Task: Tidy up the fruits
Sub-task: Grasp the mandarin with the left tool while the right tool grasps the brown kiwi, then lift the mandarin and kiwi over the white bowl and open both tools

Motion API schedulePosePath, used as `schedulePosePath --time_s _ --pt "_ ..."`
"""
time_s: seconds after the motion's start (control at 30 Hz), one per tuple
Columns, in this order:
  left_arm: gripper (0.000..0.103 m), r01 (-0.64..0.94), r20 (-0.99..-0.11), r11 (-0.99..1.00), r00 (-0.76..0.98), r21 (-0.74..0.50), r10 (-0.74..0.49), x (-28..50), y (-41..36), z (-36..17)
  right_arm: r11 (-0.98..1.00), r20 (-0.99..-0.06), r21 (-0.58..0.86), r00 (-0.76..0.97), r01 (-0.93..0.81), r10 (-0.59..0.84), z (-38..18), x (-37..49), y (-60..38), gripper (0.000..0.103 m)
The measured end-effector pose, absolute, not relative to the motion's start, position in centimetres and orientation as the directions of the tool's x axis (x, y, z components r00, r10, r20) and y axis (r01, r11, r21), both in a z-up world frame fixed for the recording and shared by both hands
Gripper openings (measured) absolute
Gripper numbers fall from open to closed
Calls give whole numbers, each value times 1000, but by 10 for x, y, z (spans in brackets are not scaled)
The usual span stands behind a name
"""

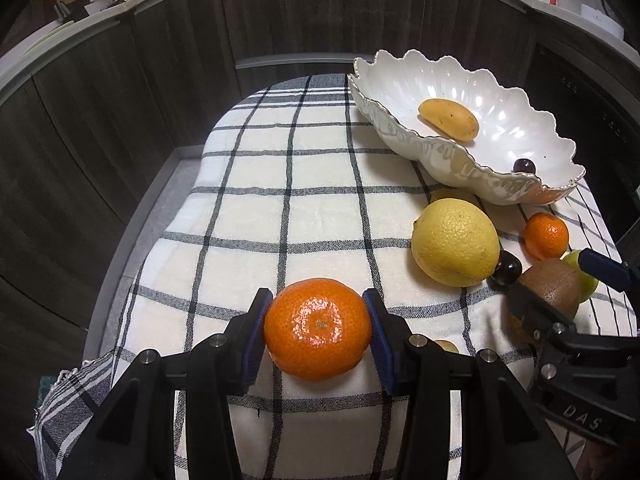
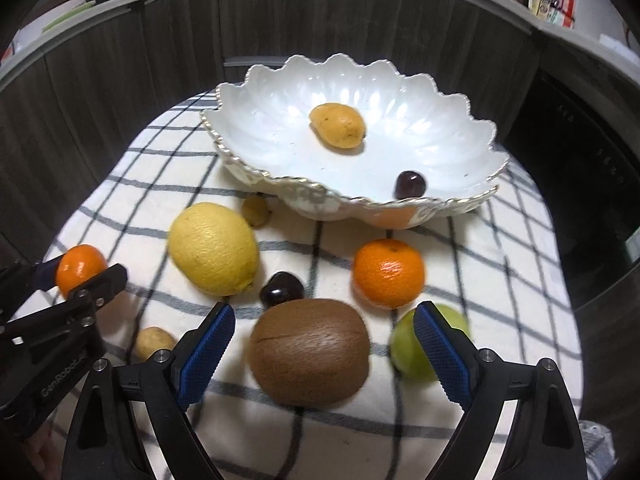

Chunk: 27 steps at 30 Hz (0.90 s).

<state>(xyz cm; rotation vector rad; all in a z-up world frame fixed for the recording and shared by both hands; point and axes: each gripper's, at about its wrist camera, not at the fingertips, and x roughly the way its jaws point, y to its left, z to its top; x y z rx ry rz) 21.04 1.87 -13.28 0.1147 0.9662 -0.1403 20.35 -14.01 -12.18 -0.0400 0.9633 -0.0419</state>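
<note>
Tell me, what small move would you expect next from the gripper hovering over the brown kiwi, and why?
Probably lower a little and close. The right gripper stands open with its blue pads on either side of the kiwi, not touching it. The left gripper already holds a mandarin, and the white bowl has plenty of room.

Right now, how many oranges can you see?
2. One orange is gripped in the left gripper; the other orange sits on the cloth below the bowl. More could hide behind the bowl.
</note>
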Motion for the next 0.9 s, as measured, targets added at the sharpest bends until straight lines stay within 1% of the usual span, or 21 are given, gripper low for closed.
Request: schedulePosePath --time_s 0.17,0.2,0.27,0.37,0.4,0.7,0.9 --pt "45 168 -830 985 553 31 -68 210 19 -134 998 -831 -63 553 1 -53 -130 206 -137 91" --pt "45 168 -831 985 552 31 -68 210 19 -135 998 -837 -66 545 -5 -53 -132 207 -136 89" --pt "45 167 -832 985 551 31 -67 211 19 -135 999 -852 -54 522 -1 -45 -139 209 -138 84" --pt "45 169 -831 985 552 33 -67 211 18 -135 1000 -868 -28 496 4 -26 -146 212 -140 71" --pt "45 171 -831 985 553 33 -68 210 18 -135 1000 -873 -13 487 3 -13 -149 212 -142 68" --pt "45 178 -822 983 565 37 -72 209 16 -131 1000 -877 24 480 16 13 -147 209 -146 66" --pt "45 186 -815 982 574 36 -80 207 12 -125 1000 -858 26 514 15 14 -131 204 -147 66"
